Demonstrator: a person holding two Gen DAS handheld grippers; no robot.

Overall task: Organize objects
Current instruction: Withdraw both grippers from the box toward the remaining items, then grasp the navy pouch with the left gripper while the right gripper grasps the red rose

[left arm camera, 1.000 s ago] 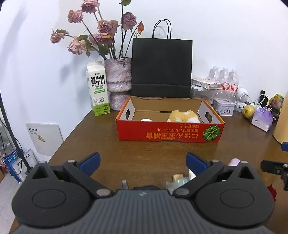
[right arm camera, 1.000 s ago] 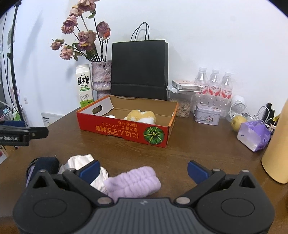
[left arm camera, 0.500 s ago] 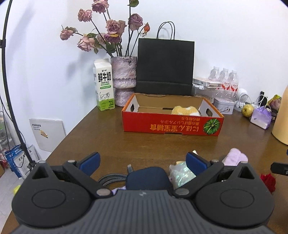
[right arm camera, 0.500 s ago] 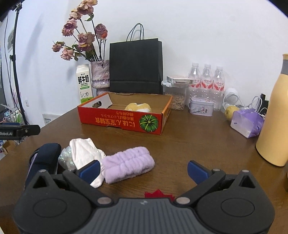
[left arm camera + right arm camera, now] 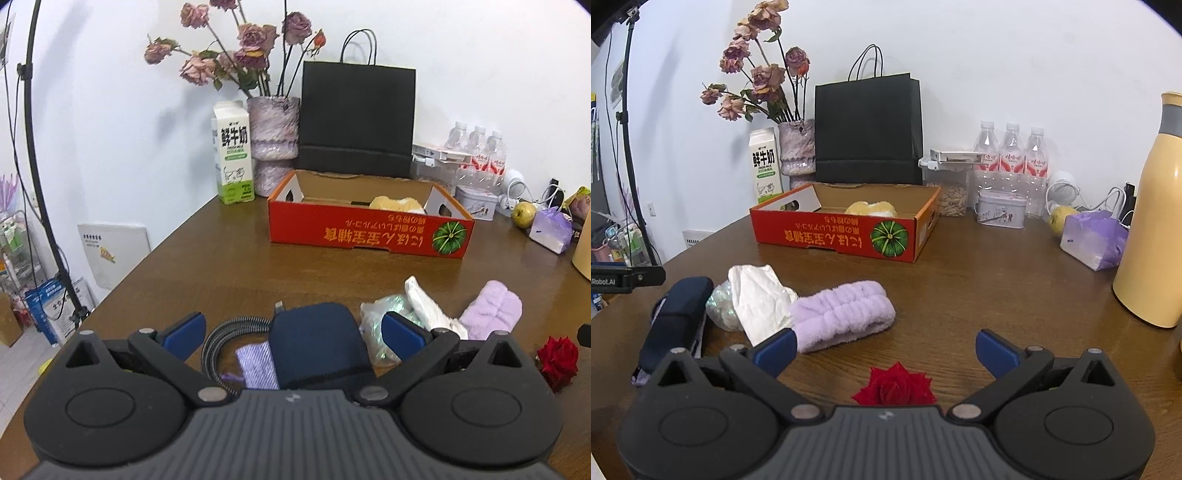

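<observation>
A red cardboard box (image 5: pixel 369 232) (image 5: pixel 842 236) stands mid-table with a yellow plush toy (image 5: pixel 397 204) (image 5: pixel 871 208) inside. Near the front edge lie a dark blue pouch (image 5: pixel 314 341) (image 5: pixel 674 314), a braided cable (image 5: pixel 229 332), a small lilac sachet (image 5: pixel 256 363), a shiny plastic bag (image 5: pixel 380 325) (image 5: pixel 722 306), a white cloth (image 5: pixel 424 306) (image 5: pixel 757 299), a lilac headband (image 5: pixel 491 314) (image 5: pixel 842 314) and a red rose head (image 5: pixel 557 356) (image 5: pixel 895 386). My left gripper (image 5: pixel 293 332) is open, its fingers either side of the pouch. My right gripper (image 5: pixel 884 347) is open above the rose.
Along the back wall stand a milk carton (image 5: pixel 232 158), a vase of dried roses (image 5: pixel 273 140), a black paper bag (image 5: pixel 356 122), water bottles (image 5: pixel 1010 155) and a tin (image 5: pixel 1001 210). A yellow flask (image 5: pixel 1152 229) rises at the right. A light-stand pole (image 5: pixel 40 166) is left of the table.
Both grippers have pulled back from the box toward the front edge. The pouch, cable, sachet and rose have come into view between the fingers.
</observation>
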